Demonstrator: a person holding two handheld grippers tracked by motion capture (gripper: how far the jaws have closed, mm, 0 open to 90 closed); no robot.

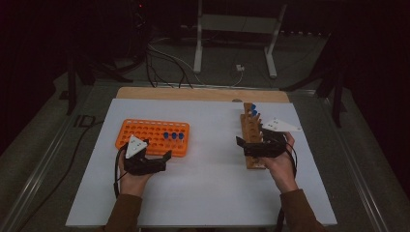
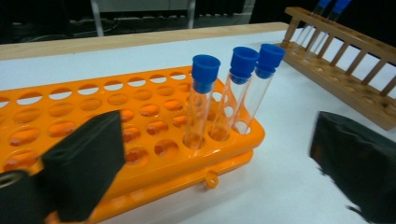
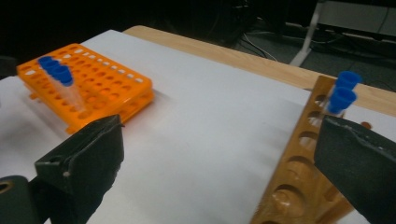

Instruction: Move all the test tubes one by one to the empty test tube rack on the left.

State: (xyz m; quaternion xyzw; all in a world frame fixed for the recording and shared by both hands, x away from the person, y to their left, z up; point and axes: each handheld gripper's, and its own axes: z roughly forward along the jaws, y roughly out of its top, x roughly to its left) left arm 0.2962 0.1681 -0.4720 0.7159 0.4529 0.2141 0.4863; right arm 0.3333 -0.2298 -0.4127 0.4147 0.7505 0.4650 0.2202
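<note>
An orange tube rack [image 1: 145, 133] lies at the left of the white board. Three clear tubes with blue caps [image 1: 173, 137] stand in the holes at its right end, seen close in the left gripper view as the capped tubes [image 2: 205, 93]. My left gripper [image 1: 162, 162] is just in front of that end, open, its jaws [image 2: 219, 168] wide with nothing between them. At the right, a wooden rack [image 1: 250, 126] holds two blue-capped tubes [image 3: 343, 95] at its far end. My right gripper [image 1: 249, 145] is open over its near end, one jaw left of the rack on the board.
The white board [image 1: 208, 179] lies on a table with a wooden strip [image 1: 203, 94] along its far edge. Beyond it are cables [image 1: 164, 58] and a metal stand [image 1: 237, 29] on a dark floor.
</note>
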